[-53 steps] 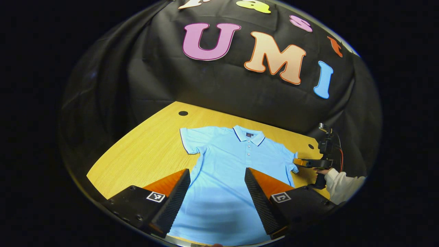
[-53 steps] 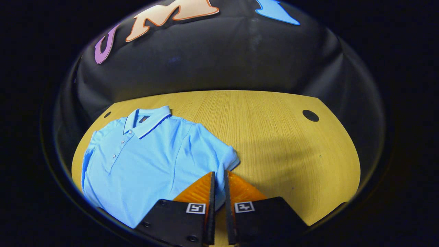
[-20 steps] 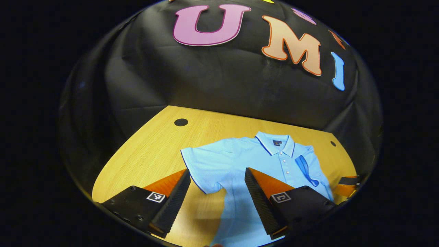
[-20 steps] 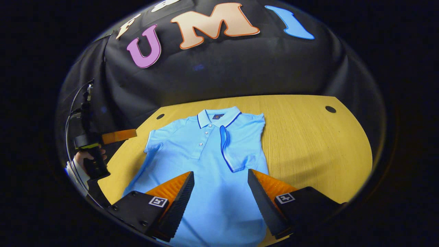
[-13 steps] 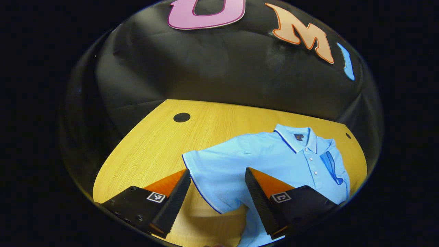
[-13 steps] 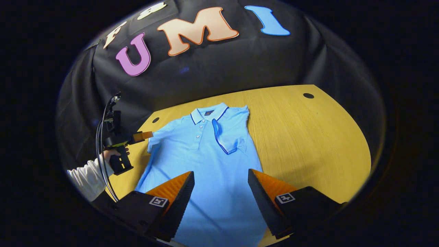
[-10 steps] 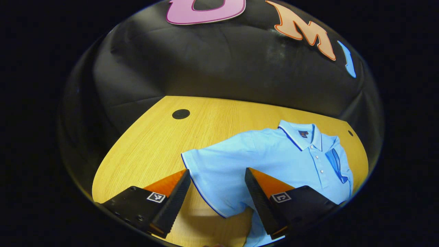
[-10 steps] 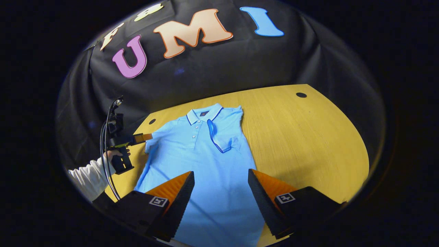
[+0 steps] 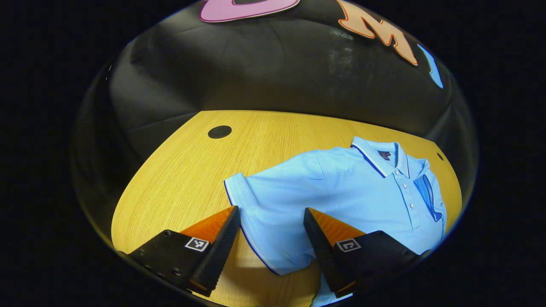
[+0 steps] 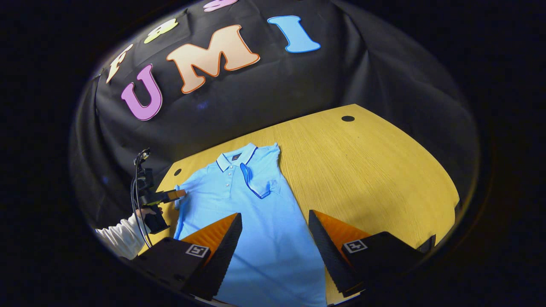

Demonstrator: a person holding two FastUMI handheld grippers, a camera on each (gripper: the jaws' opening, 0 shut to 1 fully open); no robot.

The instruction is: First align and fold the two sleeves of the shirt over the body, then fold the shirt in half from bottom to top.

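Left gripper view: left claw apart over shirt | right claw apart | collar label unreadable

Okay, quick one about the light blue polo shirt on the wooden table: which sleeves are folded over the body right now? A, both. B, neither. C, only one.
C: one sleeve lies folded across the light blue polo shirt, the other sleeve is spread flat on the wooden table.

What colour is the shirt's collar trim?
Dark blue trim on the collar, clearest in the left gripper view.

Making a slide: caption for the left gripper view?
Open left tongs straddle the unfolded sleeve of a blue polo shirt on the wooden table.
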